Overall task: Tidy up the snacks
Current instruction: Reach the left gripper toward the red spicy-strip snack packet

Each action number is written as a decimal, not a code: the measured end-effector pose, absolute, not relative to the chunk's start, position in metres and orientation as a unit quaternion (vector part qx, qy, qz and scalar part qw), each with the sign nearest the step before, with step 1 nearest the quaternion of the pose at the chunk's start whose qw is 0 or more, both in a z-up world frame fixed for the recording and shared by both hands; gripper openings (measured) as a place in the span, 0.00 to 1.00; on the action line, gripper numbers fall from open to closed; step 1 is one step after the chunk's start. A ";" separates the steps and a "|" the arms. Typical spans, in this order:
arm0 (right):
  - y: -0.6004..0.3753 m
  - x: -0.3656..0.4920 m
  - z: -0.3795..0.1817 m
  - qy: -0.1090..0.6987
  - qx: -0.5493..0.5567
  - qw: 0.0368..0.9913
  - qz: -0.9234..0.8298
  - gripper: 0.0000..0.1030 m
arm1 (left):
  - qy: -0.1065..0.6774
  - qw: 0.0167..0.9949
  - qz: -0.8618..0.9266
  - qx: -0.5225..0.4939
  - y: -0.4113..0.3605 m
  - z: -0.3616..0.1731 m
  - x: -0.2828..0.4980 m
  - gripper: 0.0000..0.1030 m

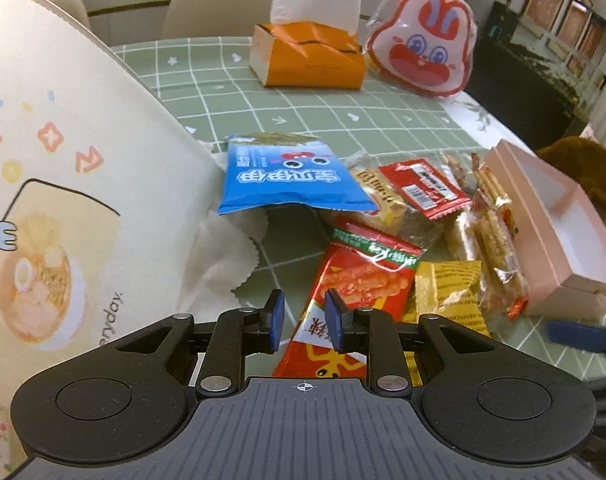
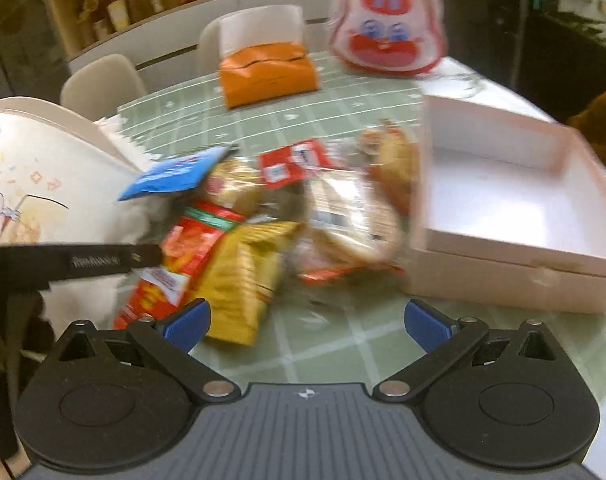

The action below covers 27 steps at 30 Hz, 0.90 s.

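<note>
My left gripper [image 1: 303, 322] is closed down to its narrowest; nothing visibly pinched, and the red snack packet [image 1: 359, 280] lies just under the pads, not gripped as far as I can tell. My right gripper [image 2: 307, 326] is spread wide and empty over bare green tablecloth [image 2: 323, 360], probably ready for a grab.

The snack pile sits at 12 o'clock from both grippers: yellow packet [image 2: 239, 280], blue packet [image 1: 291, 180], small red packet [image 1: 423, 188], clear-wrapped biscuits [image 1: 499, 240]. They overlap, so a clean single pick looks awkward.

The pink box [image 2: 515, 280] is at 1–2 o'clock of the right gripper, open and empty, likely the target bin and touching the pile's edge.

At 9–10 o'clock the white printed bag [image 1: 63, 200] crowds the left side. Far at 12: orange tissue box [image 1: 307, 60], rabbit-face pack [image 1: 423, 40]. The right view is blurred.
</note>
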State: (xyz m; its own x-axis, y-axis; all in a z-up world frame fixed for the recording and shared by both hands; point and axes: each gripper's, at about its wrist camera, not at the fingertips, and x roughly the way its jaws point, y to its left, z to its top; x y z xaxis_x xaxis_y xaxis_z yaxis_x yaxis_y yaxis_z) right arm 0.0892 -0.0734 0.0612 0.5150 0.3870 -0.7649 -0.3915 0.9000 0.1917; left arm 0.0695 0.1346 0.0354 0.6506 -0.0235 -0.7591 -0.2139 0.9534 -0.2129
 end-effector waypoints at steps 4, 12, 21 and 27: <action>-0.064 0.096 0.048 0.458 -0.017 0.860 0.222 0.68 | 0.409 0.898 0.039 -0.161 0.139 0.033 0.073 0.26; -0.104 0.094 0.039 0.475 0.007 0.863 0.175 0.71 | 0.403 0.912 -0.023 -0.071 0.097 0.033 0.073 0.29; -0.119 0.079 0.060 0.457 -0.007 0.867 0.197 0.82 | 0.423 0.902 0.019 -0.079 0.087 0.049 0.053 0.29; -0.123 0.084 0.066 0.457 0.008 0.864 0.209 0.85 | 0.425 0.900 0.018 -0.094 0.088 0.047 0.034 0.29</action>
